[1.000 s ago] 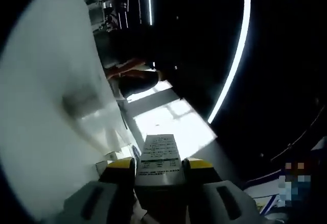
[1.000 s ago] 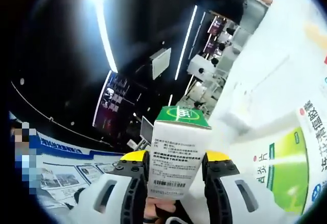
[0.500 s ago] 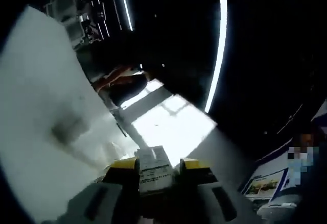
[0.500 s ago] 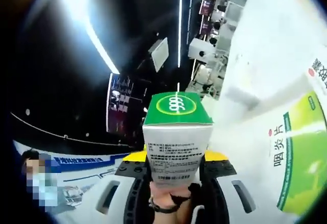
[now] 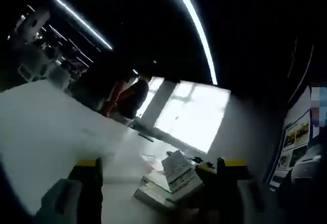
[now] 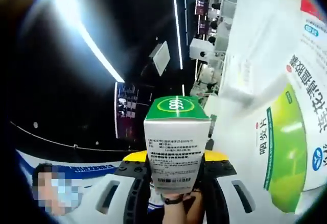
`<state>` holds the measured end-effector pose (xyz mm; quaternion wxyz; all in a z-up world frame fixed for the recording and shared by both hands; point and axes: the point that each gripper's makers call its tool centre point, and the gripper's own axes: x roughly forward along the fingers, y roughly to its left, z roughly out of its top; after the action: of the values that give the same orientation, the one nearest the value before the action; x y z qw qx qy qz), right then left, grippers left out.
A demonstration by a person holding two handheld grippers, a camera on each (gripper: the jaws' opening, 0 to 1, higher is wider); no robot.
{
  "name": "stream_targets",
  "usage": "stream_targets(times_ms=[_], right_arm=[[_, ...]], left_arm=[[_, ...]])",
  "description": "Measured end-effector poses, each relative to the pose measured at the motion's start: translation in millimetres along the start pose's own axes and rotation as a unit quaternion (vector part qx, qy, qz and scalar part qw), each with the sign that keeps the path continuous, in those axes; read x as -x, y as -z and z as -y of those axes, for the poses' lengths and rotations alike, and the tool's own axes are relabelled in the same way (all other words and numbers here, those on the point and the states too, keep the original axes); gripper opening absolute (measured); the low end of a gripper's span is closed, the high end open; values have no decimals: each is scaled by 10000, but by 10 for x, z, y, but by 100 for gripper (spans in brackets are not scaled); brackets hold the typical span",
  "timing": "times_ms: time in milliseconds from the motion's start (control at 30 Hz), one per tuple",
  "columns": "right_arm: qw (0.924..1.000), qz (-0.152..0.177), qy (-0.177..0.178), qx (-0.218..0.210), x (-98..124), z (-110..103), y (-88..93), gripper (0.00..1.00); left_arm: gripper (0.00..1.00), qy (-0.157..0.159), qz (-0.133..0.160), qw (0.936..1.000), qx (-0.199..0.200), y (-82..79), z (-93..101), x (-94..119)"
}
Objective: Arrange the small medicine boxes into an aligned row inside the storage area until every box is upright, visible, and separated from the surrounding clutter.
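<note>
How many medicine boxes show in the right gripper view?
3: a green-topped box clamped in the right tool, a big green-and-white box at the right edge, and a red-and-white box above it. Others may be hidden.

We see a small box (image 5: 176, 168) tilted on a flat box (image 5: 153, 191) between our left gripper's (image 5: 158, 170) spread jaws, white table (image 5: 46, 132) beneath, a carton (image 6: 176, 147) between our right gripper's (image 6: 176, 157) jaws, large box (image 6: 286, 147) to its right.
</note>
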<state>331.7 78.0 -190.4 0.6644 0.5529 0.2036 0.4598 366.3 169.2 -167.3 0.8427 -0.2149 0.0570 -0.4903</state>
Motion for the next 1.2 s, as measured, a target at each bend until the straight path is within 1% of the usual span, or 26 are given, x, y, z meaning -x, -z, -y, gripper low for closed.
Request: stream_targets(times_ms=[33,67,133,233,367,400,467,500,533,567,600,667,767,800,933,967,1000,1200], right_arm=[[10000,11,-6,15,23,-17,-2,34],[10000,9,-7,21,29,-21,-5,35],[10000,14,-21,33,83,-35,-3,35],[10000,33,-55,17,142,-46,-10,35],[9999,-15,-118,-7,203,-103,93,35],[9999,-36,-122,-15,236,-86,46,35],[9999,-39,-126,-23,283,-69,10,35],[9999,-37,-133,-31,294,-68,5,35],[9999,-32,-152,-45,309,-76,13,35],[9998,-40,-175,-60,320,-85,13,35],[9998,-39,-198,-68,334,-104,28,35],[9997,-26,-228,-75,365,-117,3,35],[9996,2,-266,-65,390,-150,20,35],[9996,14,-288,-80,411,-150,-7,35],[9992,47,-372,-132,450,-154,-42,35],[9991,52,-391,-169,457,-148,-48,35],[9990,30,-397,-179,456,-159,-18,35],[9990,-32,-386,-208,508,-134,-32,35]], left_arm=[[99,-47,-41,10000,-56,16,-9,8],[99,-57,-44,9999,-85,18,-11,11],[99,-68,-177,9996,-213,85,-16,40],[99,-79,-215,9994,-276,135,-32,61],[99,147,-178,9995,-217,216,42,93],[99,183,-209,9993,-233,239,60,96],[99,190,-292,9986,-397,286,70,103],[99,173,-292,9982,-493,292,66,103],[99,163,-288,9971,-681,299,67,109],[99,151,-303,9967,-744,316,78,110],[99,134,-324,9966,-751,331,80,111],[99,124,-353,9966,-732,348,66,114],[99,191,-284,9976,-606,348,78,114],[99,197,-283,9976,-607,353,80,110],[99,128,-405,9965,-713,402,43,93],[99,106,-475,9960,-752,428,36,85],[99,103,-484,9957,-786,439,35,84],[99,67,-640,9926,-1033,505,30,84]])
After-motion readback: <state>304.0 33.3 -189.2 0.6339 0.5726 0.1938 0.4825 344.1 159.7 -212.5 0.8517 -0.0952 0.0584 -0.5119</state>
